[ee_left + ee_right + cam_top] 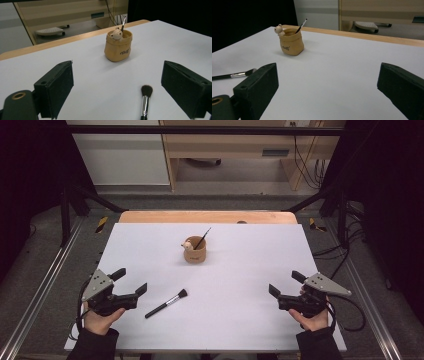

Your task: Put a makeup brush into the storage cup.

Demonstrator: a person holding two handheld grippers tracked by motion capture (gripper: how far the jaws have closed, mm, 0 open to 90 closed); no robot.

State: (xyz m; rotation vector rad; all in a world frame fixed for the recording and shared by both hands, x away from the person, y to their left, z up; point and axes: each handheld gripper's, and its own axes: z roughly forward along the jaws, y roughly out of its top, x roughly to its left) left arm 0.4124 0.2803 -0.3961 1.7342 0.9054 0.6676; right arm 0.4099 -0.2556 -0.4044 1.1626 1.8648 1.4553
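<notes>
A tan sack-shaped holder [195,252] with a small bear figure on its rim stands upright at the table's middle back; a thin black brush [203,238] leans out of it. The holder [117,45] lies ahead of my left gripper's jaws, and the holder [291,42] sits far left of my right gripper's jaws. A black makeup brush [166,303] lies flat on the white table top, bristles to the upper right, just right of my left gripper [131,281]. That brush [145,103] shows between the wide-open left jaws. My right gripper [285,283] is open and empty at the front right.
The white table top [240,270] has a wooden strip along its back edge. Metal rails run down both sides. Dark frame posts stand at the back corners, and cables trail on the floor at the right.
</notes>
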